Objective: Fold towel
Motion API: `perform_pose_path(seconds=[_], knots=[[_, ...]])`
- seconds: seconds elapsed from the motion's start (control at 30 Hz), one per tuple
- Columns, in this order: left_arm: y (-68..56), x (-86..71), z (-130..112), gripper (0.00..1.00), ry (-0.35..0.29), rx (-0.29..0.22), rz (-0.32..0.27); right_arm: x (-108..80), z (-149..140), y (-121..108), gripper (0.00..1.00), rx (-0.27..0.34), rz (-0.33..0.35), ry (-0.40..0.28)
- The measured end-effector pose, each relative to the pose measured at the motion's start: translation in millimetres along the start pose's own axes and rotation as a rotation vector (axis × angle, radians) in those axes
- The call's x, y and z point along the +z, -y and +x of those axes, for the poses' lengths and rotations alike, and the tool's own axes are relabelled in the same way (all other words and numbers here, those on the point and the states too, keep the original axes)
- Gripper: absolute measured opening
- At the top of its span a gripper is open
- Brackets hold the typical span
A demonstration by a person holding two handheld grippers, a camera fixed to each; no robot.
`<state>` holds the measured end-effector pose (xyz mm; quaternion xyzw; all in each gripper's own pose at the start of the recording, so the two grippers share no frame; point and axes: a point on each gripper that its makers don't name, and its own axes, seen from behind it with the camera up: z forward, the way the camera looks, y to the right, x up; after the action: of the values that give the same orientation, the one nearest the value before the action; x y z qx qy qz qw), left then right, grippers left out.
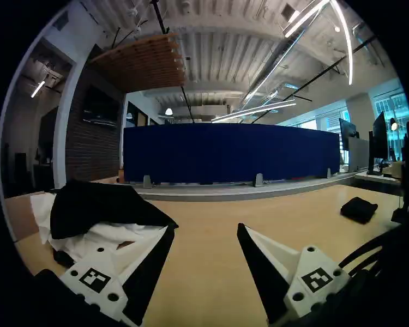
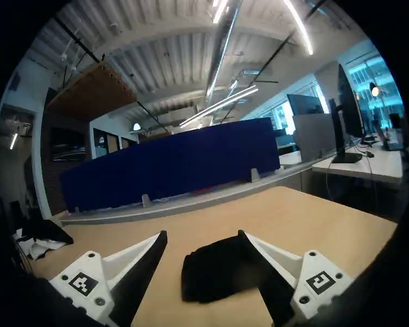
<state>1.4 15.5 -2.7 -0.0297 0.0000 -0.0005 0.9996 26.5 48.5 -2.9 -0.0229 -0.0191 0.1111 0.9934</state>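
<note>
Wooden table [image 2: 324, 218] lies below. Right claw [image 2: 203, 234], spread, has the black towel [image 2: 215, 272] between its fingers, close by the right one; better to centre first, then pinch an edge. Left claw [image 1: 205, 228] is spread, empty.

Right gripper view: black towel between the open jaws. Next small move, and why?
Probably nudge the right gripper slightly rightward before closing: its jaws stand open, and the black towel lies on the table off-centre, partly behind the right-hand finger.
</note>
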Motion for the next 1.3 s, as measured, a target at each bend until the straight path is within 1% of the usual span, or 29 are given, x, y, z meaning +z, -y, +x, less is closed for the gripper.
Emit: perform_pose_path(seconds=[0.2,0.43,0.7,1.1,1.3], knots=[[-0.1,0.2,0,0.85,0.000,0.000,0.000,6.5,-5,-3,1.00,-0.018,0.001,-0.002],[-0.1,-0.4,0,0.85,0.000,0.000,0.000,16.3,-10,-3,1.00,-0.008,0.007,0.004],[-0.2,-0.6,0,0.85,0.000,0.000,0.000,13.6,-16,1,1.00,0.012,0.012,0.005],[0.0,-1.0,-1,0.85,0.000,0.000,0.000,12.2,-22,10,1.00,-0.008,0.028,-0.004],[-0.4,-1.2,-1,0.85,0.000,0.000,0.000,8.2,-23,15,1.00,-0.042,0.028,-0.016]])
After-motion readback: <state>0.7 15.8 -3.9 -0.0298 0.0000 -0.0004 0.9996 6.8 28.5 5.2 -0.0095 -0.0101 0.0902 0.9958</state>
